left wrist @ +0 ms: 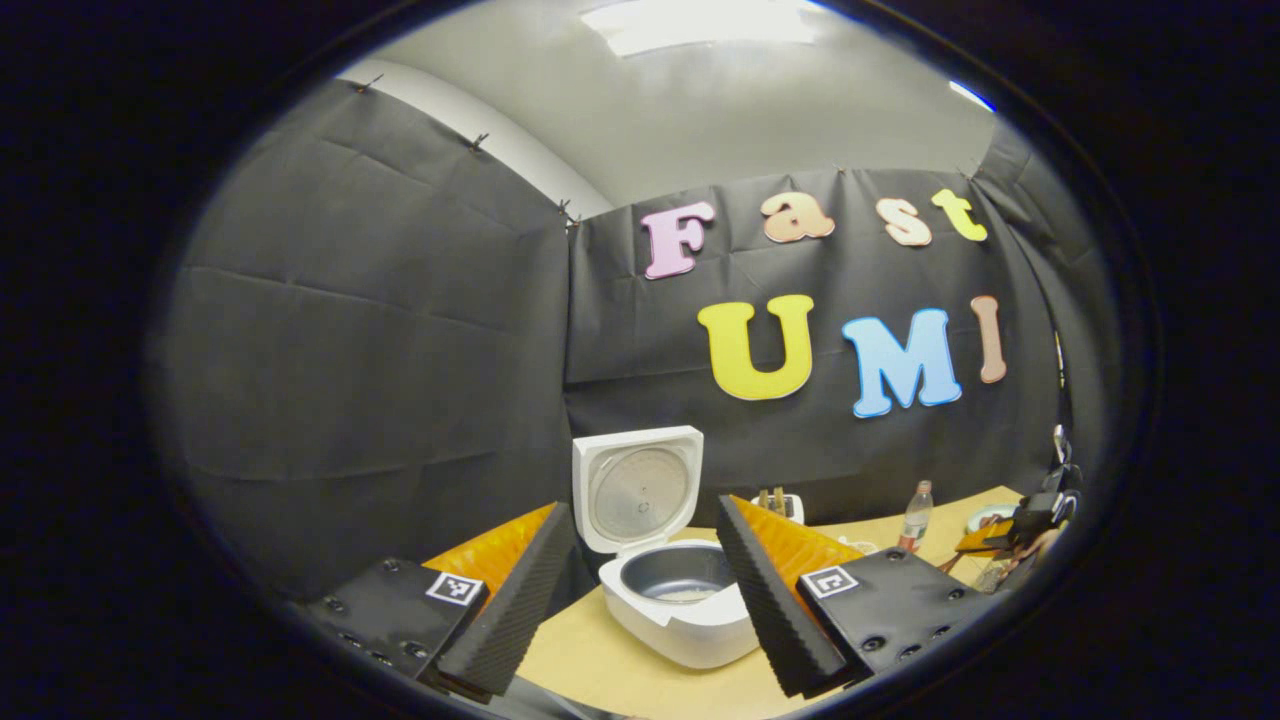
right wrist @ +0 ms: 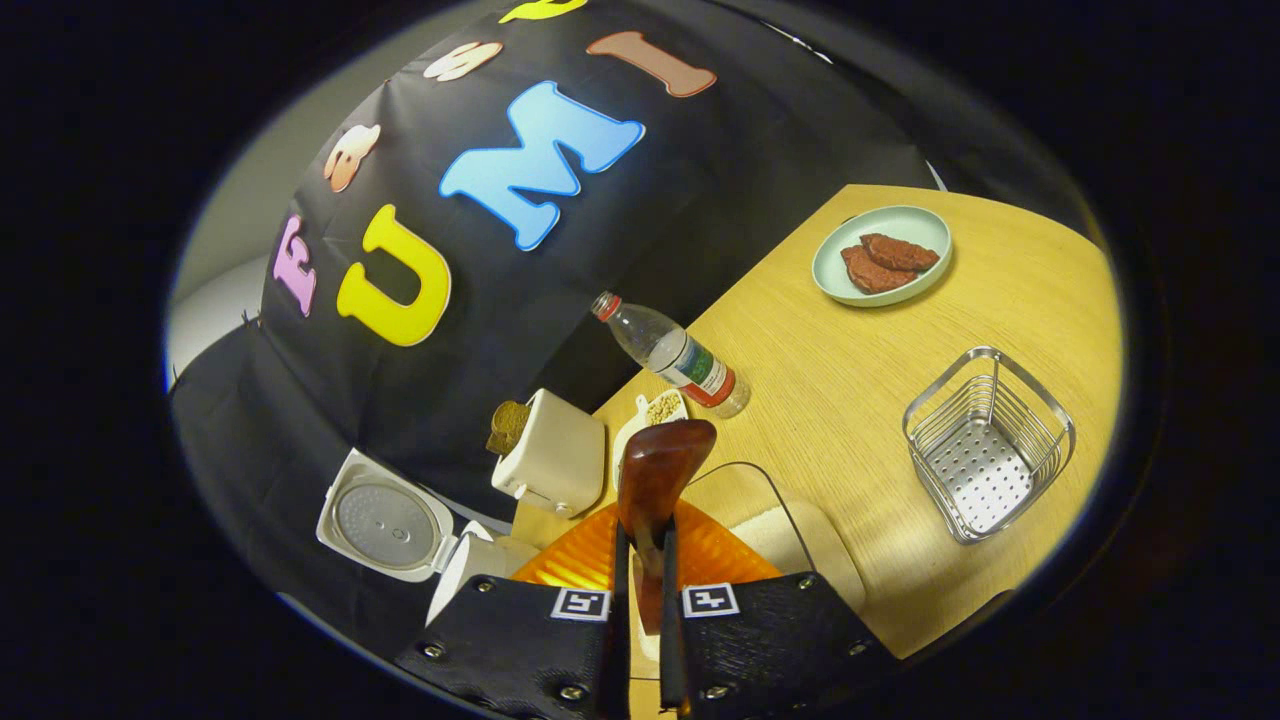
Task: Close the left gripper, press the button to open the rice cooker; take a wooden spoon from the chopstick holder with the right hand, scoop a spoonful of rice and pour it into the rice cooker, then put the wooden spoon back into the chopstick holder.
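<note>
Now wooden spoon (right wrist: pixel 655 470) (upright) between fingers (right wrist: pixel 615 600)

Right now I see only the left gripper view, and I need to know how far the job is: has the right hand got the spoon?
Observer: Yes, the right tongs are shut on the wooden spoon.
Operator: Where is its holder?
Observer: The wire chopstick holder stands on the table, off to the spoon's right in the right gripper view.
Operator: And the rice?
Observer: A clear container of rice sits just beyond the tongs, below the spoon.
</note>
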Demonstrator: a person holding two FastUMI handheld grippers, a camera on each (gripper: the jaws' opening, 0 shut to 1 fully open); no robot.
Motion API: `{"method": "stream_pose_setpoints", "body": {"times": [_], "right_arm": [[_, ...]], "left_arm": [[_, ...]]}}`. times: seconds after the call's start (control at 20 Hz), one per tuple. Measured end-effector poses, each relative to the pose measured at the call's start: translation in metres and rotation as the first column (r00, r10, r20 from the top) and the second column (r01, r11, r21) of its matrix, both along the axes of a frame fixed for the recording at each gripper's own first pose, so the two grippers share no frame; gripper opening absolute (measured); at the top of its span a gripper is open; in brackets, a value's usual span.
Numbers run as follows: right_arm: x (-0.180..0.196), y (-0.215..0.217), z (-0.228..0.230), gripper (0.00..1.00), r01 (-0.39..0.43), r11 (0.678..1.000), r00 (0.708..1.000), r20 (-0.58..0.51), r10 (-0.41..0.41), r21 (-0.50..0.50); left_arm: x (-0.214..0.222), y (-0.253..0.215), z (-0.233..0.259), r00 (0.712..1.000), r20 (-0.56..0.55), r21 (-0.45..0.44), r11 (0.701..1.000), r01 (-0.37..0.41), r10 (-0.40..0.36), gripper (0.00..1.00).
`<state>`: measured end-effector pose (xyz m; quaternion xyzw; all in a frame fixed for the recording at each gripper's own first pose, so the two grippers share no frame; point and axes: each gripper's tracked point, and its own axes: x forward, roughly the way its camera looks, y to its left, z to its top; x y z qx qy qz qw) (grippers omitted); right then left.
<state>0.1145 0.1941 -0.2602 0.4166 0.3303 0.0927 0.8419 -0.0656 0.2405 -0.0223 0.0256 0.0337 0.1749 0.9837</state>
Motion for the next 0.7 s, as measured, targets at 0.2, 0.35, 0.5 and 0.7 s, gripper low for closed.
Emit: {"method": "stream_pose_setpoints", "body": {"times": [0.2,0.35,0.5,0.7], "right_arm": [[-0.001,0.003,0.018,0.12,0.021,0.991,1.0,-0.019,-0.019,0.133],[-0.001,0.018,0.038,0.12,0.011,0.979,1.0,-0.011,-0.009,0.201],[0.0,0.036,0.056,0.12,-0.017,0.973,1.0,0.009,0.016,0.229],[0.002,0.069,0.082,0.12,-0.073,0.967,0.997,0.052,0.063,0.242]], "left_arm": [[-0.003,0.002,0.0,1.0,0.002,-0.003,1.0,0.001,-0.001,0.99],[-0.007,0.006,-0.002,1.0,0.0,-0.018,1.0,-0.001,0.001,1.0],[-0.012,0.013,-0.005,1.0,-0.003,-0.025,1.0,-0.006,0.006,1.0],[-0.019,0.028,-0.009,1.0,-0.007,-0.035,0.999,-0.023,0.023,0.99]]}}
